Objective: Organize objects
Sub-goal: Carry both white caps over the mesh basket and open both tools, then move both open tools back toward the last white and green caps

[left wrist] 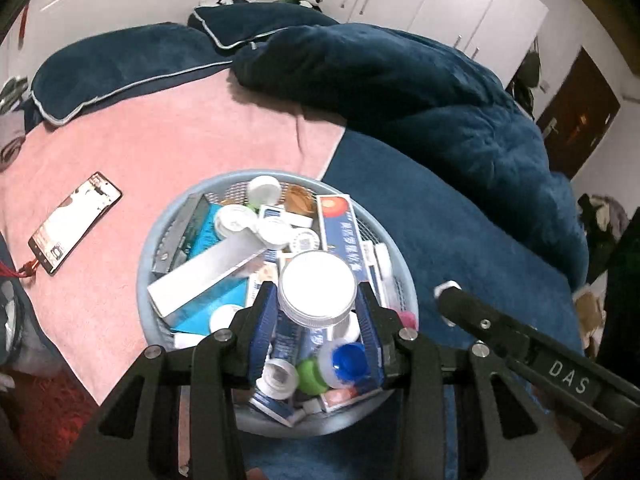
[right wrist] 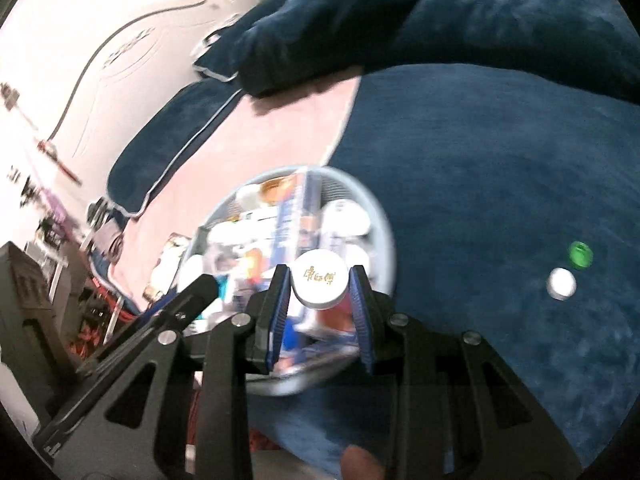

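Two tongs (left wrist: 317, 300) (right wrist: 320, 280), one bottle (left wrist: 317, 289) (right wrist: 319, 282) each, one basket (left wrist: 150, 252).

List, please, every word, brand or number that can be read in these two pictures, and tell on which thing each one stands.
"DAS": white letters on the black arm of the right tool, seen from the left wrist.
"康师傅": gold characters on the white cap held in the right tool.
Red and blue box in the basket: large characters, too blurred to read.
Phone screen: too small to read.
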Motion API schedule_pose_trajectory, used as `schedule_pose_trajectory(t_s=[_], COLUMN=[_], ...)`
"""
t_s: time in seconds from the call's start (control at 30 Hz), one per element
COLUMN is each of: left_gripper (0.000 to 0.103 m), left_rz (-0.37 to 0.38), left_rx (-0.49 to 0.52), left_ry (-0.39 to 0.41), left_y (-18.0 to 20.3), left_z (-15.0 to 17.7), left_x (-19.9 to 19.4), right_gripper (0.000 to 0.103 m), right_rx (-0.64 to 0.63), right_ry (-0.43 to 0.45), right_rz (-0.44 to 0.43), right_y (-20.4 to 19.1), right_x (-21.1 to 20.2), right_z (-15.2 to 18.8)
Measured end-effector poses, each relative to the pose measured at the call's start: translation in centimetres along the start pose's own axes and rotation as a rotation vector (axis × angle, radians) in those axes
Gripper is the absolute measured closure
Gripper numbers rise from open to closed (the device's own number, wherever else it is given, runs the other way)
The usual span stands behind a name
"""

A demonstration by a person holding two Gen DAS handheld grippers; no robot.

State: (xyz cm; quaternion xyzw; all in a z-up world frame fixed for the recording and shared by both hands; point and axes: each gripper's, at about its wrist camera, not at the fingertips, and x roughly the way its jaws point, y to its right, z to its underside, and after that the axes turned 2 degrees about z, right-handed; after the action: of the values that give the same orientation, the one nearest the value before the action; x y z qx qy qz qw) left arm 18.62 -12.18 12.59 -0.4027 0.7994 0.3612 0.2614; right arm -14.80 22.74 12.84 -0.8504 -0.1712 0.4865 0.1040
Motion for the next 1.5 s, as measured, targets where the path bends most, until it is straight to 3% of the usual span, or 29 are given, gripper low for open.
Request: schedule_pose_trajectory(t_s=[0.13, 0.2, 0.23, 0.27, 0.33, 0.53, 0.9, 1.33, 1.5], left_gripper=[0.061, 0.037, 0.015, 0.004, 0.001, 0.001, 0.001, 0.0, 0.001], left_rz=[0.023, 0.025, 0.021, 0.022, 0.03, 0.001, 0.033, 0.141, 0.145], left_rx=[0.005, 0.007, 0.0, -0.014, -0.033, 0.008, 0.188, 0.431, 0.454], left_ry=[-0.001, -0.009, -0.007, 0.005, 0.01, -0.004, -0.028, -0.184, -0.274], left_y=[-0.5, -0.7, -0.8, -0.9, -0.6, 1.1, 7.8, 18.4, 19.6], left_z=[-0.3, -0.4, -0.4, -0.4, -0.3, 0.1, 2.6, 9.6, 12.5], left_x=[0.8, 1.1, 1.0, 0.8, 0.2, 0.3, 0.3, 4.4, 8.1], right_gripper=[0.072, 0.064, 0.054, 0.024, 0.0, 0.0, 0.0, 0.0, 0.0], right_rx=[0.031, 0.057, 0.071, 0.083, 0.138, 0.235, 0.252, 0.335, 0.347], right_ry=[-0.025, -0.03, -0.027, -0.017, 0.039, 0.072, 0.109, 0.138, 0.108], right_rz=[-0.043, -0.068, -0.079, -0.088, -0.069, -0.06, 0.144, 0.403, 0.496], right_y=[-0.4, 0.0, 0.3, 0.6, 2.0, 6.0, 11.1, 18.9, 21.4], right_x=[0.9, 1.0, 0.9, 0.7, -0.3, -1.7, -4.7, -9.6, -9.5], right_z=[-0.4, -0.4, -0.4, -0.4, -0.3, 0.3, 1.9, 5.6, 7.0])
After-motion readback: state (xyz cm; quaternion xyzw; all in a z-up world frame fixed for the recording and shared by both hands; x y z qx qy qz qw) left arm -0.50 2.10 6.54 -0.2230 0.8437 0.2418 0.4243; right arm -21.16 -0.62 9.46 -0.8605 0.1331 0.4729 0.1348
